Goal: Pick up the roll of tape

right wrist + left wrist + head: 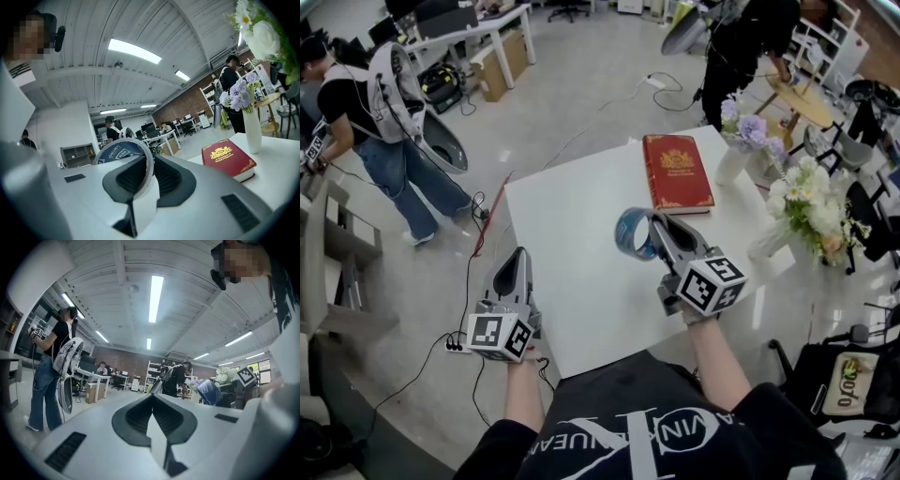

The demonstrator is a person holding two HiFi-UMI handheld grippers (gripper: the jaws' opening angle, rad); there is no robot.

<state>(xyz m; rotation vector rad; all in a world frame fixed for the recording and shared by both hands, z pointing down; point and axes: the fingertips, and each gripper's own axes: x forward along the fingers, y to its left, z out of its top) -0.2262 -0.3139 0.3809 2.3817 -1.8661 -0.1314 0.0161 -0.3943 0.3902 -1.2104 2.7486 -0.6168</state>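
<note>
The roll of tape [629, 234] is a blue ring with a pale rim, held upright above the white table [572, 281]. My right gripper [654, 223] is shut on its wall, one jaw inside the ring and one outside. In the right gripper view the roll of tape [117, 152] stands on edge between the jaws of the right gripper [149, 161]. My left gripper [518, 255] hovers level at the table's left front edge, jaws together with nothing in them. The left gripper view shows the left gripper [152, 397] shut, with the blue roll [208, 392] far to the right.
A red book [677, 171] lies flat at the table's far side. Two vases of flowers [811, 211] [748, 136] stand along the right edge. One person [384, 141] stands on the floor at left, another [741, 47] behind the table. Cables run across the floor at left.
</note>
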